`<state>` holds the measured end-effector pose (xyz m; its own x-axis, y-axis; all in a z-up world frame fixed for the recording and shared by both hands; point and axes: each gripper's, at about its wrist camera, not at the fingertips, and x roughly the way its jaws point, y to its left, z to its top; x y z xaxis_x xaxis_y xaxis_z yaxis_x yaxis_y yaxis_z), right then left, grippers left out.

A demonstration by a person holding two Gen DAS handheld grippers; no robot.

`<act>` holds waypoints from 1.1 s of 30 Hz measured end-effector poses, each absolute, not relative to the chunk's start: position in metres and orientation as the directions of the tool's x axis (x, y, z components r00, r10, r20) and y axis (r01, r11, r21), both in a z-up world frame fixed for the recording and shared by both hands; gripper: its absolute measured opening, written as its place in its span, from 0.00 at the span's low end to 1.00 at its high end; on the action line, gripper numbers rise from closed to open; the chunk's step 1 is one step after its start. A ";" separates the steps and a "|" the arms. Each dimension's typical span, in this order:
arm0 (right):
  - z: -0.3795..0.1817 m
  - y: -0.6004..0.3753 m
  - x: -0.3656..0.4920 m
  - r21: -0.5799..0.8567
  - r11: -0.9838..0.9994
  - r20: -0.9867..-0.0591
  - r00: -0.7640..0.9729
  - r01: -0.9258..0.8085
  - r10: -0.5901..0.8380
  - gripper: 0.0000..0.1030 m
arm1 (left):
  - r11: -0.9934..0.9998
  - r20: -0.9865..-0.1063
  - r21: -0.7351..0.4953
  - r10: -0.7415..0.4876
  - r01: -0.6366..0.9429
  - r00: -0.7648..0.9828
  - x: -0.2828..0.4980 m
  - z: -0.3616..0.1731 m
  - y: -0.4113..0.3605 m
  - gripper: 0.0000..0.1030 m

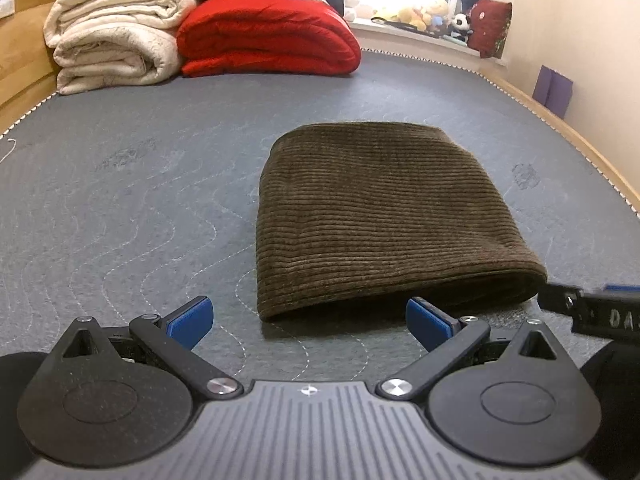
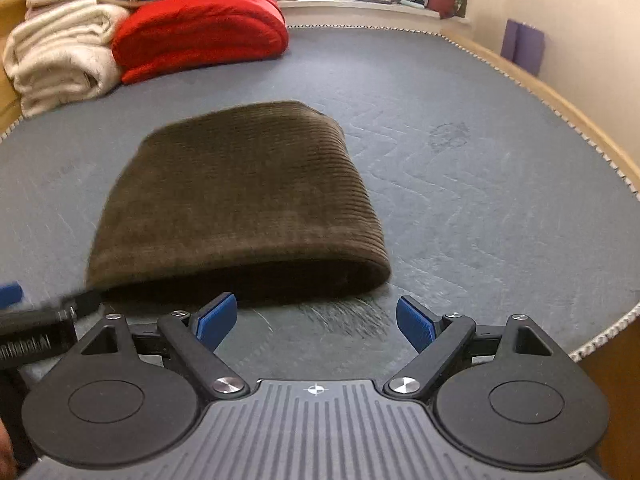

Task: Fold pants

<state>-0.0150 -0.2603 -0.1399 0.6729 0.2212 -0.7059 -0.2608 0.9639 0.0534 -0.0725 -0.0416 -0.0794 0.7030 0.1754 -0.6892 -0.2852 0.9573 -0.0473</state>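
Note:
The dark brown corduroy pants (image 1: 380,216) lie folded into a compact rectangle on the grey quilted mattress (image 1: 120,200). They also show in the right wrist view (image 2: 240,196). My left gripper (image 1: 310,322) is open and empty, just in front of the fold's near left corner. My right gripper (image 2: 316,322) is open and empty, just in front of the fold's near right part. Each gripper's tip shows at the edge of the other's view: the right gripper (image 1: 592,312), the left gripper (image 2: 36,320).
Folded cream blankets (image 1: 112,40) and a red blanket (image 1: 268,36) are stacked at the far left of the mattress. Plush toys (image 1: 420,12) sit on the sill beyond. A wooden bed edge (image 2: 560,108) runs along the right; a purple item (image 1: 554,90) stands by the wall.

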 end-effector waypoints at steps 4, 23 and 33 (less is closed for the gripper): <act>-0.142 -0.253 -0.013 -0.025 0.958 -0.686 0.701 -0.287 0.193 0.85 | 0.961 -0.687 -0.034 0.178 -0.276 0.705 -0.072 -0.078 -0.046 1.00; -0.163 -0.261 -0.010 0.050 0.962 -0.731 0.646 -0.268 0.218 0.85 | 0.955 -0.705 -0.026 0.192 -0.296 0.683 -0.074 -0.103 -0.053 1.00; -0.166 -0.252 -0.013 0.022 0.957 -0.731 0.648 -0.290 0.213 0.85 | 0.949 -0.708 -0.046 0.190 -0.313 0.680 -0.070 -0.105 -0.045 1.00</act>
<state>-0.0131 -0.2520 -0.1660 0.6480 0.2135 -0.7311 -0.2900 0.9568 0.0224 -0.0698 -0.0446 -0.1055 0.6803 0.1900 -0.7079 -0.3131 0.9486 -0.0463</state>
